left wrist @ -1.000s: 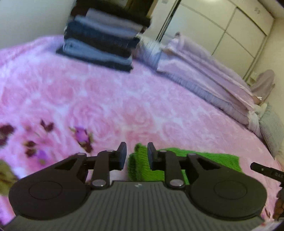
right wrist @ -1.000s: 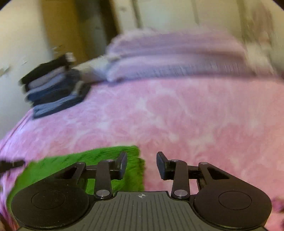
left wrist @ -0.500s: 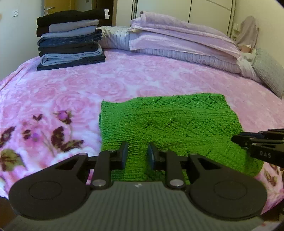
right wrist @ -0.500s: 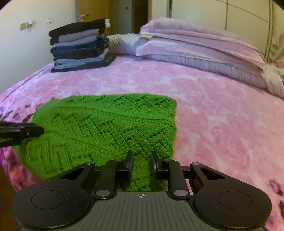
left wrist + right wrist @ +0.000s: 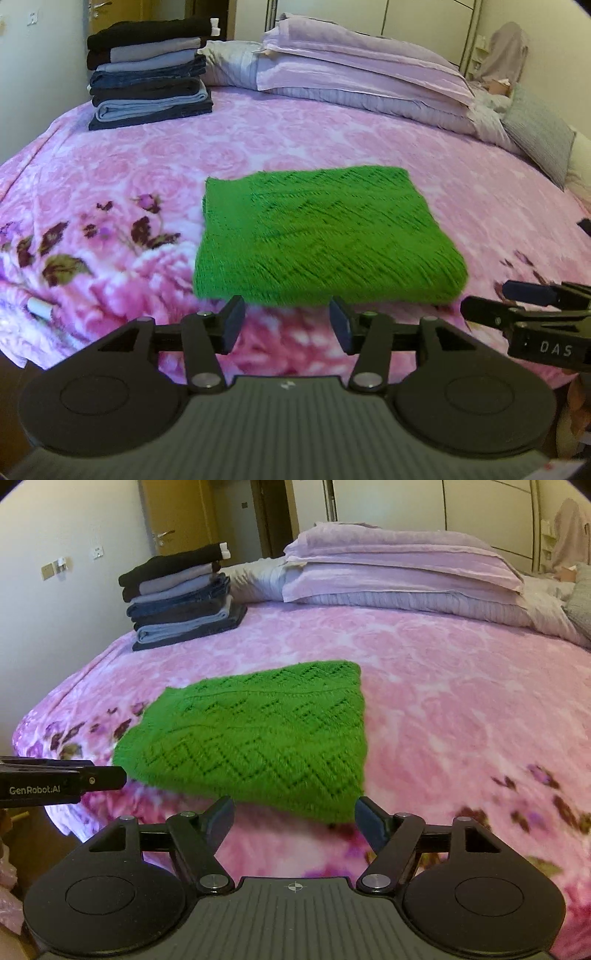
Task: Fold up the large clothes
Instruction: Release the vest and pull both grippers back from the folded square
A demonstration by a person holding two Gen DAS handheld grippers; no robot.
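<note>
Green knitted sweater [image 5: 325,236] lay folded into a neat rectangle on the pink floral bedspread [image 5: 332,140], near the bed's front edge, and neither of your tools was touching it. Your left gripper [image 5: 287,324] hung just short of the sweater's near edge; its jaws had just been opening, and they stood partly apart with only bedspread showing between them. Your right gripper [image 5: 294,820] sat just off the sweater's near right corner; its jaws too had just been opening, and they stood wide with nothing between them. From the left wrist camera you could see the right gripper's fingers [image 5: 491,308] off to the right of the sweater, clear of it. Well behind the sweater, at the far left of the bed, stood a stack of folded dark clothes [image 5: 147,74], with lilac pillows [image 5: 362,74] beside it along the head of the bed.
</note>
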